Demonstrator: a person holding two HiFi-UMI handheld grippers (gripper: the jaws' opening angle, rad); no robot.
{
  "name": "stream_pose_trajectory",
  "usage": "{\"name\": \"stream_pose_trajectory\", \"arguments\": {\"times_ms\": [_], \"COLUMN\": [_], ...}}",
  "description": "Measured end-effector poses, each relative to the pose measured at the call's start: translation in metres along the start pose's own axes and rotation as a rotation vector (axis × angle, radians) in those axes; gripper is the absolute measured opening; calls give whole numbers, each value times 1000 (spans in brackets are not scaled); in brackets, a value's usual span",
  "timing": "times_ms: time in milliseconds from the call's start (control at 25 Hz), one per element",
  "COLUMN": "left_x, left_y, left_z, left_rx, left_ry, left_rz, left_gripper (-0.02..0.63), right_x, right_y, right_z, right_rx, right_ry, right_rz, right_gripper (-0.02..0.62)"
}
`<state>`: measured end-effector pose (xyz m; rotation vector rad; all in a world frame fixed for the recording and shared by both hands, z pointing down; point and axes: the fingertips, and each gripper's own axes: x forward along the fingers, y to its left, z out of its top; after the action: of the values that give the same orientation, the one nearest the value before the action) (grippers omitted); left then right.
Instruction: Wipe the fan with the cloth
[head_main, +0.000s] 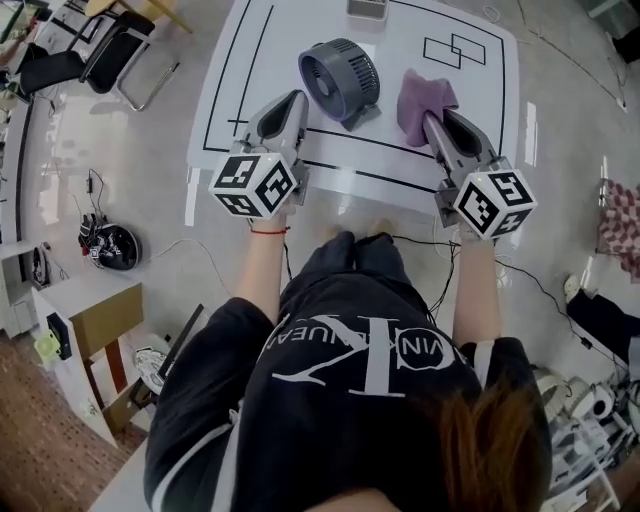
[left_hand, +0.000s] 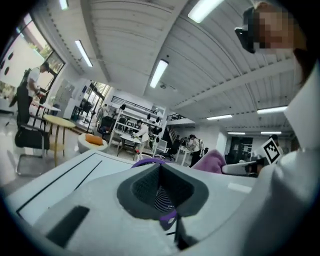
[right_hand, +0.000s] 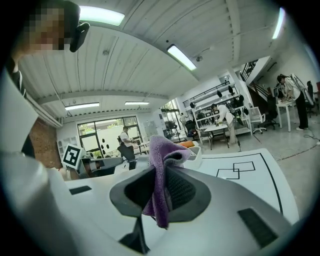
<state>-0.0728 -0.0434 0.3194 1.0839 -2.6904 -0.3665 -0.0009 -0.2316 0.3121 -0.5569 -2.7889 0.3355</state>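
Observation:
A dark grey round fan (head_main: 340, 72) stands tilted on the white table (head_main: 400, 160) with black lines. My left gripper (head_main: 296, 98) sits just left of the fan's rim, jaws shut with nothing in them. In the left gripper view the fan's purple-tinted rim (left_hand: 147, 161) shows just beyond the closed left gripper (left_hand: 160, 175). My right gripper (head_main: 428, 120) is shut on a purple cloth (head_main: 424, 98), held to the right of the fan and apart from it. The cloth (right_hand: 161, 165) hangs bunched between the right gripper's (right_hand: 162, 186) pads.
A small grey box (head_main: 367, 8) lies at the table's far edge. A black chair (head_main: 105, 50) stands off the far left corner. Cables and gear (head_main: 110, 245) lie on the floor at left, next to a low white cabinet (head_main: 80, 320). More clutter sits at right (head_main: 600, 390).

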Motion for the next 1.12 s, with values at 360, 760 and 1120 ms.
{"name": "stream_pose_trajectory", "arguments": {"times_ms": [360, 760, 1120], "left_x": [-37, -66, -69], "left_y": [6, 10, 10], "left_z": [23, 35, 44], "left_rx": [124, 147, 149], "left_ry": [-45, -74, -101], "left_rz": [29, 40, 45], "left_gripper": [11, 11, 11], "right_x": [-3, -10, -13], "right_y": [21, 30, 24], "right_z": [11, 26, 24], "right_rx": [-89, -105, -107], "right_ry": [-39, -95, -100], "right_rz": [-25, -37, -44], "right_gripper": [67, 66, 66]}}
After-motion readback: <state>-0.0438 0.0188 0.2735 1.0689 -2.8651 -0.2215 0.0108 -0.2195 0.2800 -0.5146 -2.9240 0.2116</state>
